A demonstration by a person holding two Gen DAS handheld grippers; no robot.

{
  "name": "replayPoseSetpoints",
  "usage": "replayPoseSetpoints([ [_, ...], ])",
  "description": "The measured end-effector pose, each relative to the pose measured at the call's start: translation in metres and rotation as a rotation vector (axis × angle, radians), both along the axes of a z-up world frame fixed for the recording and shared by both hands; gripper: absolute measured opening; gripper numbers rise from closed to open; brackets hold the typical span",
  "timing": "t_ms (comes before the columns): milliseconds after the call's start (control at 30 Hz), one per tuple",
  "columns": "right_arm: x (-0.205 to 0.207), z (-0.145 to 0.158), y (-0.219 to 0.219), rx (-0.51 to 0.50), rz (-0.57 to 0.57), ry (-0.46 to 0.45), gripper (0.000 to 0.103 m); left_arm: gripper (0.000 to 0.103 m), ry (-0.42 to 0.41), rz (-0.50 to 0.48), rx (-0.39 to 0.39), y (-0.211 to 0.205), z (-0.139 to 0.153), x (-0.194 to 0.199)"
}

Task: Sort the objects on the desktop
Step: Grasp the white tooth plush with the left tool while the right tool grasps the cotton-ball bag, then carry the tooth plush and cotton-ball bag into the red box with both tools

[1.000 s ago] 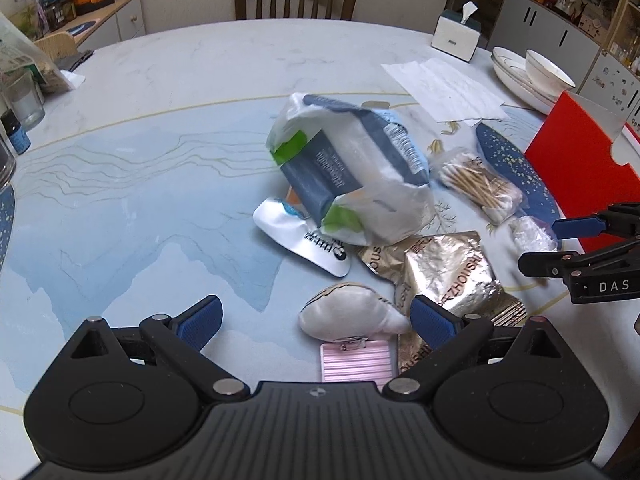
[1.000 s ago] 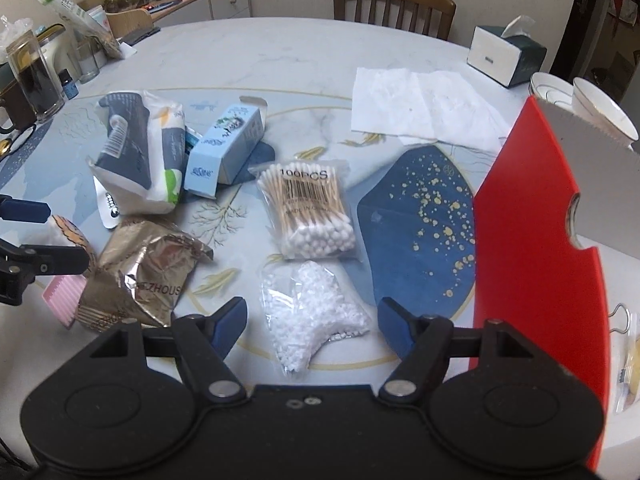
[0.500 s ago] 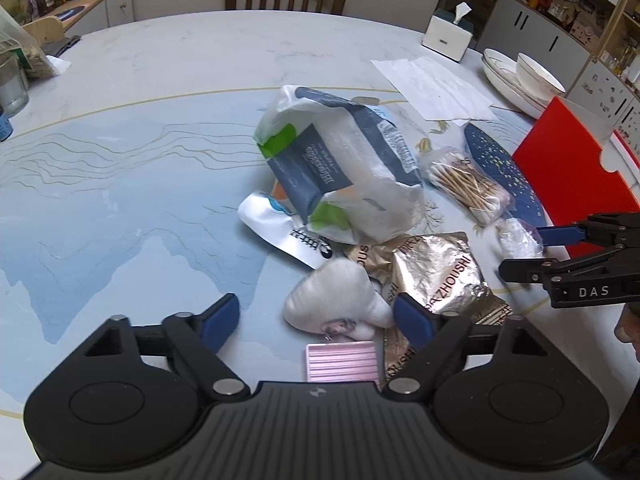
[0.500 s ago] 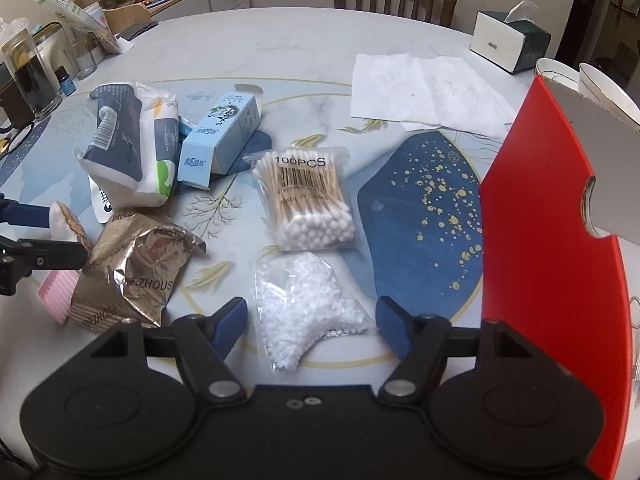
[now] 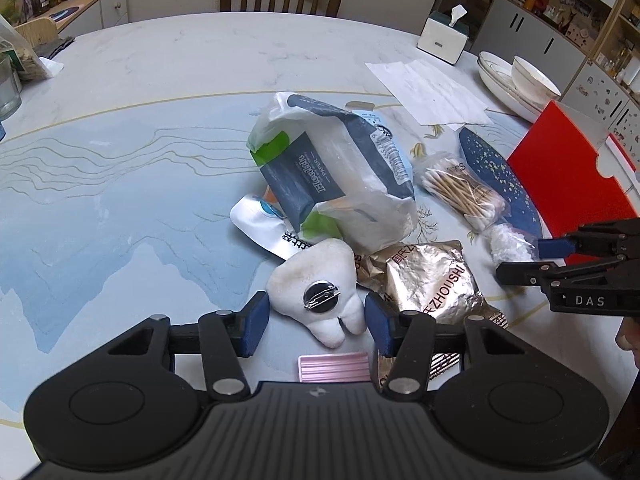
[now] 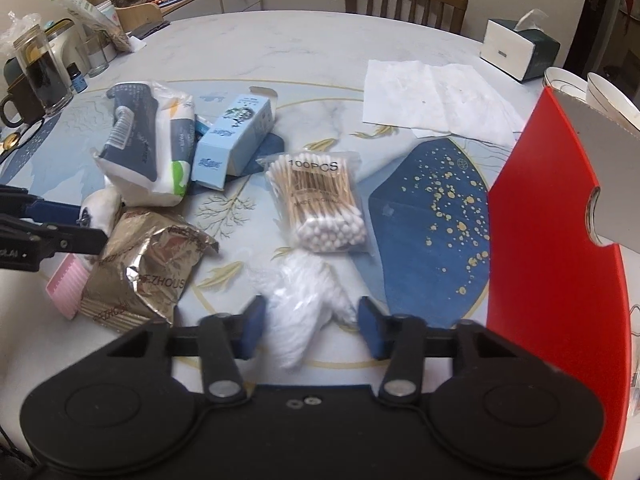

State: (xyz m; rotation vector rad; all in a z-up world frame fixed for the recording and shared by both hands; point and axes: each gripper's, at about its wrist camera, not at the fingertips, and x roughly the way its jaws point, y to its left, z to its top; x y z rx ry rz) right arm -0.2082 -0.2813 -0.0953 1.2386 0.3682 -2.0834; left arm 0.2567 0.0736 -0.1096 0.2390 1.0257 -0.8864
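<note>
A white tooth-shaped plush point(image 5: 316, 284) with a metal pin on it lies between the jaws of my left gripper point(image 5: 316, 320), which is open around it; it also shows in the right wrist view point(image 6: 102, 208). A small clear bag of white bits point(image 6: 304, 304) lies between the jaws of my right gripper point(image 6: 310, 330), also open. Nearby lie a gold foil packet point(image 5: 428, 280), a pink card point(image 5: 334, 366), a tissue pack point(image 5: 332, 172), a bag of cotton swabs point(image 6: 316, 204) and a light blue box point(image 6: 234, 140).
A red box point(image 6: 556, 280) with a grey lid stands at the right table edge. White paper sheets point(image 6: 432, 96), a tissue box point(image 6: 516, 48) and stacked bowls point(image 5: 520, 80) are at the back right. Jars and a mug point(image 6: 36, 80) stand at the far left.
Both grippers have moved forward and down, so the tooth plush now sits between the left jaws and the white bag between the right jaws. The jaw gaps have narrowed.
</note>
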Motion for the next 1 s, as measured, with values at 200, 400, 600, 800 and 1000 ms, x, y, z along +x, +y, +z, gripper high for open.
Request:
replayPoseSetpoints([
  [200,0.004,0.001,0.001,0.004,-0.003,0.001,0.036,0.051,-0.02,0.013,0.008,0.001,0.002,-0.001],
  [400,0.006,0.002,0.003,0.001,-0.01,-0.001,0.035,0.069,-0.025,0.031,0.007,0.0,0.002,0.002],
  [600,0.009,0.003,0.003,-0.002,-0.011,-0.003,0.035,0.069,-0.029,0.037,0.026,-0.008,-0.003,0.008],
  [800,0.013,0.009,0.005,-0.013,-0.016,0.0,0.035,0.06,-0.039,0.036,0.036,-0.009,-0.005,0.006],
  [1000,0.015,0.017,0.009,-0.021,-0.018,0.003,0.035,0.047,-0.042,0.033,0.044,-0.009,-0.003,0.005],
])
